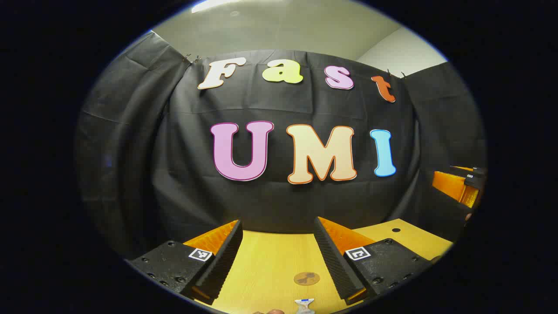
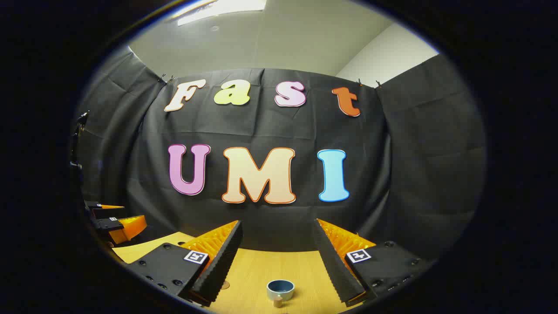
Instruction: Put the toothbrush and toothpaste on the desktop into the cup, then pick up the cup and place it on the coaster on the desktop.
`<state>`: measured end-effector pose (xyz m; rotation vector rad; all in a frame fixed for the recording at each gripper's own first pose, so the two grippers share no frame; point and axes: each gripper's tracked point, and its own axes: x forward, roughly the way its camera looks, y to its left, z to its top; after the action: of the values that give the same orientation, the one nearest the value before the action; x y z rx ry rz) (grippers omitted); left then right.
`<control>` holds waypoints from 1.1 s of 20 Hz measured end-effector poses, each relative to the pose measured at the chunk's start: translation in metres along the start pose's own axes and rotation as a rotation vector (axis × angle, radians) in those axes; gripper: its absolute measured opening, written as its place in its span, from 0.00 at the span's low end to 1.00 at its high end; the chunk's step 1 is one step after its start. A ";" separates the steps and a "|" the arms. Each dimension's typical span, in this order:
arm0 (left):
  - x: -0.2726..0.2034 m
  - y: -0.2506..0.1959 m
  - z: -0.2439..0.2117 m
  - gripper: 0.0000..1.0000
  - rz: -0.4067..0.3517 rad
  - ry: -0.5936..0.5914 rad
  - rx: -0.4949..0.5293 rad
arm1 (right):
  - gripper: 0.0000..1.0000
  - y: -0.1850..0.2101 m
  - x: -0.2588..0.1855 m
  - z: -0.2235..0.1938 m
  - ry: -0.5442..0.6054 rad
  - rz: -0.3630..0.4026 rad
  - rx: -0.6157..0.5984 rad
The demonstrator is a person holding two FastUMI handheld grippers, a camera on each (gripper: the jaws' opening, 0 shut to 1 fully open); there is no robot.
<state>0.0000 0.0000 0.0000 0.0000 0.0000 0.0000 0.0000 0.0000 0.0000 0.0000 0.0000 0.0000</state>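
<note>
In the left gripper view my left gripper stands open above the wooden desktop, nothing between its fingers. A round brown coaster lies on the wood between them. At the bottom edge the white and blue end of the toothpaste pokes into sight. In the right gripper view my right gripper is open too, held above the desk. A small blue cup stands upright on the desktop between and below its fingers, apart from both. The toothbrush is hidden.
The black cloth wall closes off the desk's far edge in both views. The right gripper hangs at the far right of the left gripper view; the left gripper hangs at the far left of the right gripper view. A small dark hole marks the desk's right corner.
</note>
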 end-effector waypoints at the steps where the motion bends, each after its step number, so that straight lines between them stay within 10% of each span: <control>1: 0.001 -0.002 -0.001 0.94 -0.002 0.001 0.001 | 0.99 -0.001 0.001 -0.002 0.007 0.002 0.004; 22: 0.007 -0.005 -0.008 0.94 -0.007 -0.013 0.024 | 0.99 -0.004 0.008 -0.064 0.179 0.029 -0.018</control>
<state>0.0069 -0.0047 -0.0080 0.0236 -0.0131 -0.0072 0.0083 -0.0044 -0.0644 -0.0181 0.1790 0.0285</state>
